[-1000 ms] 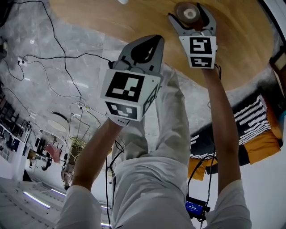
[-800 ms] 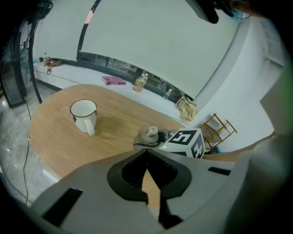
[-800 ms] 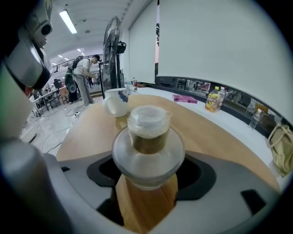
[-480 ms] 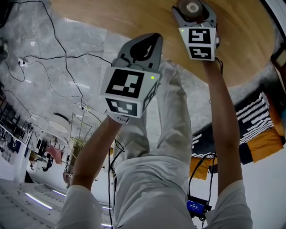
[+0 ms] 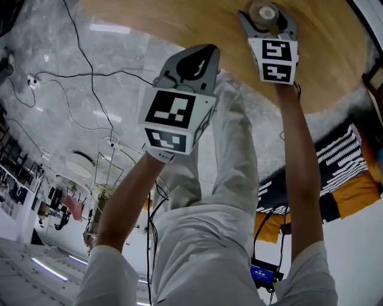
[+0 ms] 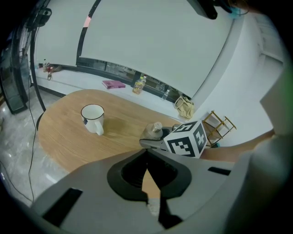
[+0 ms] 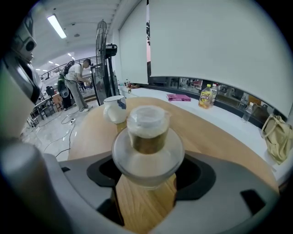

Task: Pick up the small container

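Note:
The small container [image 7: 148, 146], a clear glass jar with a wide round body and a brown-filled neck under a pale lid, sits between the jaws of my right gripper [image 7: 147, 172]. Both pads press on its body. In the head view the right gripper [image 5: 267, 18] is over the wooden table [image 5: 179, 24] at the top, with the container [image 5: 265, 12] in its jaws. I cannot tell whether the jar is off the wood. My left gripper [image 5: 192, 63] hangs off the table's near edge, jaws shut on nothing. The left gripper view [image 6: 151, 201] shows the container [image 6: 153, 131] ahead.
A white mug [image 6: 93, 118] with a dark rim stands further left on the table, just behind the jar in the right gripper view [image 7: 114, 109]. A ledge behind holds bottles [image 7: 207, 97] and a pink book [image 7: 178, 97]. Cables [image 5: 90, 77] run over the grey floor.
The right gripper's jaws have narrowed onto the container, and gripper and jar have shifted a little right and further away. The left gripper has barely moved.

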